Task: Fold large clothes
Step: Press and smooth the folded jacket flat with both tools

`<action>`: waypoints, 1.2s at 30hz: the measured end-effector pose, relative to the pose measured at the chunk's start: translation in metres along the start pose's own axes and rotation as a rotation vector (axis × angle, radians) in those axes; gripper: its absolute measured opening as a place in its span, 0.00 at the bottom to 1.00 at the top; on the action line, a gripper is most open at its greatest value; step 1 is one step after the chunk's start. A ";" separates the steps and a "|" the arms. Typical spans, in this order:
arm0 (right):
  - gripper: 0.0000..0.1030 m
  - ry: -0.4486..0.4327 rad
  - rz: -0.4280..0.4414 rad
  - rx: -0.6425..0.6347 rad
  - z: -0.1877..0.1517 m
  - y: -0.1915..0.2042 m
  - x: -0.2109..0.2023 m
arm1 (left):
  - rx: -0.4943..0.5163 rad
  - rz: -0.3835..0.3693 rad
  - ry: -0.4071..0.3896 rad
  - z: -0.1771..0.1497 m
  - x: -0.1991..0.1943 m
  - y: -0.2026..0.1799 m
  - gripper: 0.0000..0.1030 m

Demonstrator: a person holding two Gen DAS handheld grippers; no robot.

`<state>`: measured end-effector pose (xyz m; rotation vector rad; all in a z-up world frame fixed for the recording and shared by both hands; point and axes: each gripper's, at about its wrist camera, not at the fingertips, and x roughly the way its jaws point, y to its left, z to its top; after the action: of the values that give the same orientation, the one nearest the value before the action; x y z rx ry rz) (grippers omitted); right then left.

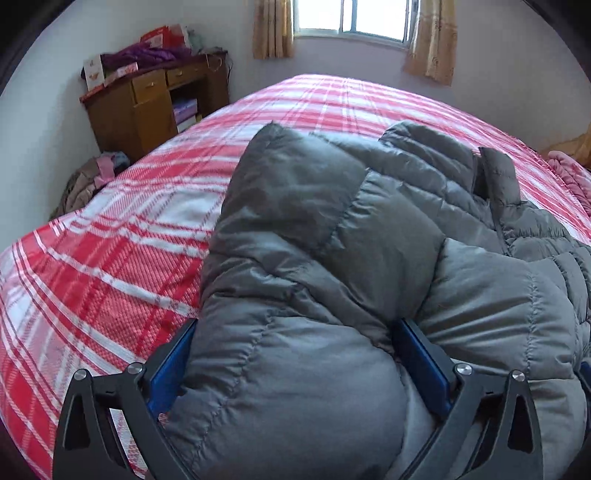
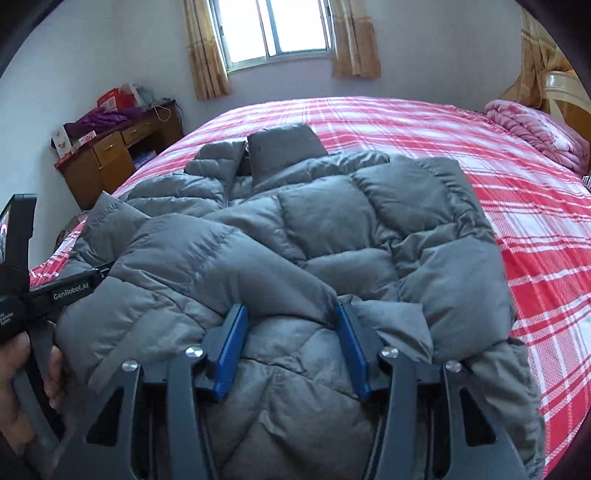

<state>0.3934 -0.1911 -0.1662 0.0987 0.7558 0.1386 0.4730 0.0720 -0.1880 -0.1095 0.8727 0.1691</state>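
A grey puffer jacket (image 1: 332,240) lies on a bed with a red and white plaid sheet (image 1: 110,240). In the left wrist view my left gripper (image 1: 295,332) stands wide open with a bulge of the jacket's near edge between its blue pads (image 1: 173,354). In the right wrist view the jacket (image 2: 314,221) spreads across the bed, sleeves folded over its body, collar at the far end. My right gripper (image 2: 291,314) is also open, with jacket fabric bulging between its blue pads (image 2: 232,343). The left gripper's black body (image 2: 55,291) shows at the left, held by a hand.
A wooden desk (image 1: 147,99) with piled clothes and boxes stands at the far left wall. A pink blanket (image 2: 535,129) lies at the bed's right end by the headboard (image 2: 561,96). A window (image 2: 277,26) with curtains is on the far wall. Clothes (image 1: 88,181) lie on the floor.
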 end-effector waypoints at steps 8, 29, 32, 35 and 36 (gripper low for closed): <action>0.53 0.054 -0.029 -0.013 -0.002 0.004 0.011 | 0.044 0.047 0.015 -0.003 0.002 -0.009 0.99; 0.61 0.007 -0.092 -0.075 0.022 0.015 -0.030 | -0.076 -0.075 -0.064 0.026 -0.061 0.023 0.99; 0.61 -0.083 -0.071 -0.048 0.047 0.026 -0.051 | -0.115 -0.062 -0.101 0.046 -0.064 0.026 0.99; 0.61 -0.083 -0.057 -0.052 0.063 0.048 -0.036 | -0.169 -0.028 -0.085 0.056 -0.044 0.027 0.99; 0.61 -0.078 -0.061 -0.067 0.065 0.054 -0.027 | -0.175 -0.019 -0.064 0.056 -0.033 0.025 0.99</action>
<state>0.4134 -0.1444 -0.0935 0.0175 0.6754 0.1016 0.4891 0.1025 -0.1275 -0.2742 0.7918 0.2294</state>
